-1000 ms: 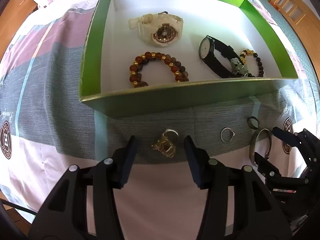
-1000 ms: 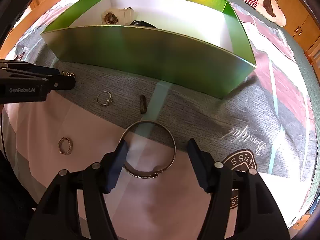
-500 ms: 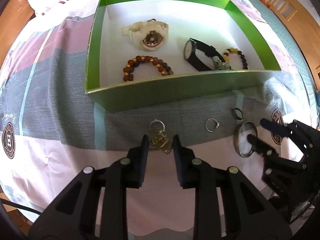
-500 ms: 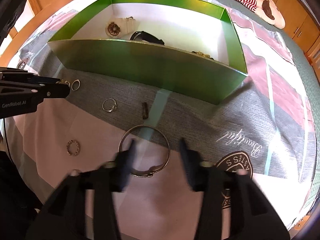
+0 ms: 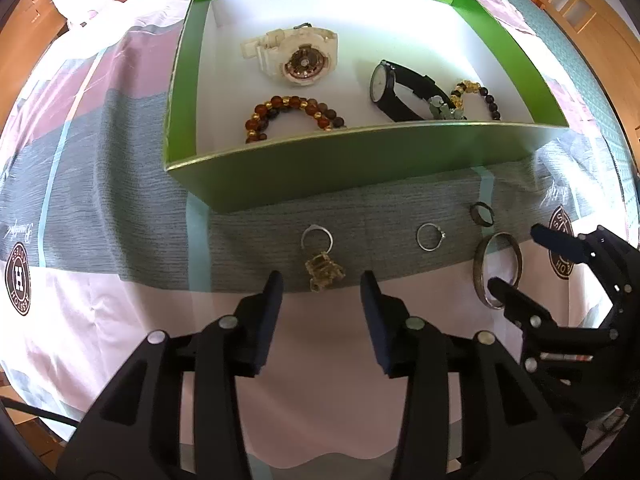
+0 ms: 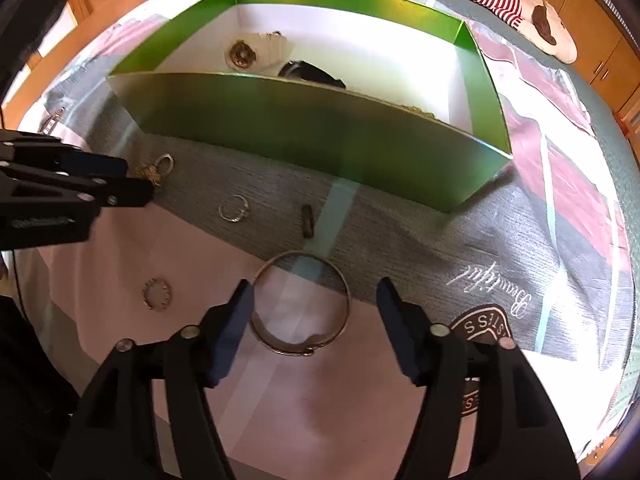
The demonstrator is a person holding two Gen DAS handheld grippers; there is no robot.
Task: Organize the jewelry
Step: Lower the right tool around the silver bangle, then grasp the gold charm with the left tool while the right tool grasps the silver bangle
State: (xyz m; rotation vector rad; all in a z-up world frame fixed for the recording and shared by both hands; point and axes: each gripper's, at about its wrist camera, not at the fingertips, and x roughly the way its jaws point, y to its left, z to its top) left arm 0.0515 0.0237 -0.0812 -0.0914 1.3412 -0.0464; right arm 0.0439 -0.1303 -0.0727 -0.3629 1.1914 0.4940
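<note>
Left gripper (image 5: pixel 322 286), jaws just reopened and empty, straddles the gold charm ring (image 5: pixel 323 270) at lower centre; right gripper (image 6: pixel 316 304), jaws widening, brackets the silver bangle (image 6: pixel 301 303) without touching it. Green box (image 5: pixel 360 168), upper frame, already holds two watches and two bead bracelets (roughly half done). Left on the bedspread: these two, a stone ring (image 5: pixel 430 237), a dark band (image 5: pixel 481 213), a toothed ring (image 6: pixel 157 293).

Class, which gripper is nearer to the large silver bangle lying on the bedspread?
Right. The right gripper stands open around the large silver bangle, one finger either side. The left gripper sits further off, open by the gold ring cluster.
</note>
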